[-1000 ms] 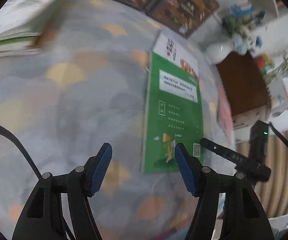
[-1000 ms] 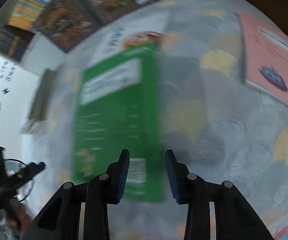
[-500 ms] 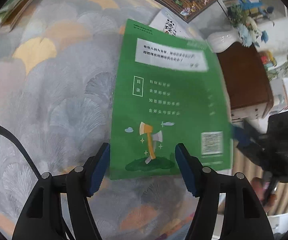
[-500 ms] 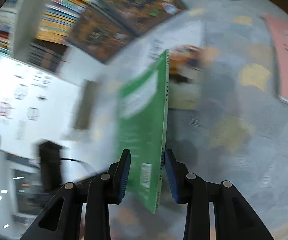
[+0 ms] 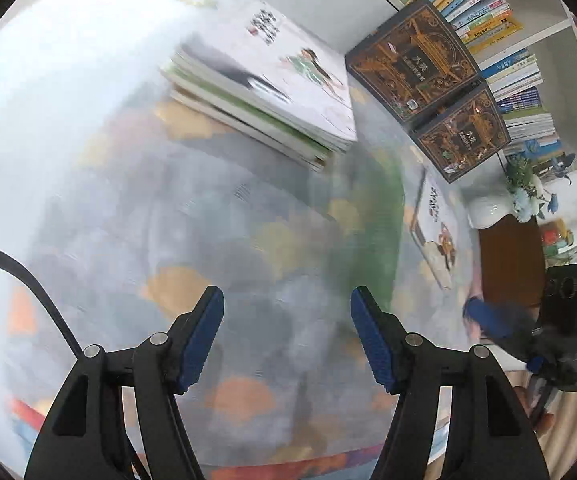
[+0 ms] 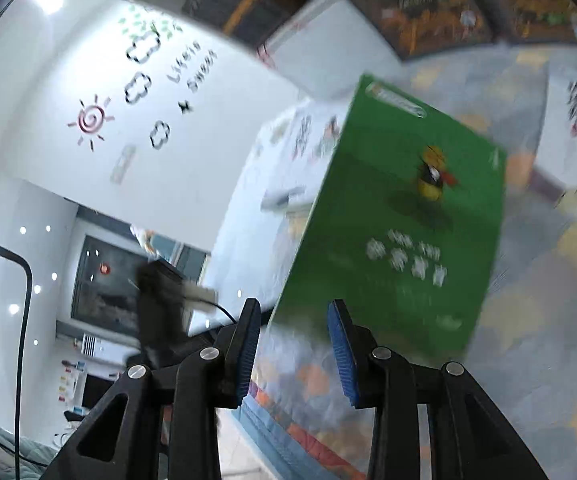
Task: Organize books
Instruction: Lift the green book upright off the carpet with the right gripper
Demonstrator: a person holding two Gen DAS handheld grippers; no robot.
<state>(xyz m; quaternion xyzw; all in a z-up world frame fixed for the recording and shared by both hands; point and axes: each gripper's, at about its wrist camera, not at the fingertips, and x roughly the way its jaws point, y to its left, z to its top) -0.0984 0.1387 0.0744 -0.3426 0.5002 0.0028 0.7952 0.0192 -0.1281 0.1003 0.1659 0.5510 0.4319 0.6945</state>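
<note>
Two hand-held grippers work over a grey rug (image 5: 216,208) patterned with pale yellow and orange fans. The right gripper (image 6: 292,344) has a green book (image 6: 404,240) lifted off the rug, tilted, its lower edge passing between the narrowly spaced blue pads; whether they press it is too blurred to tell. Its cover shows a small yellow figure and unreadable white characters. The left gripper (image 5: 286,336) stands about half open with nothing between its fingers. A stack of books (image 5: 264,96) lies ahead. The wall (image 6: 136,120) reads "Life is Sweet".
</note>
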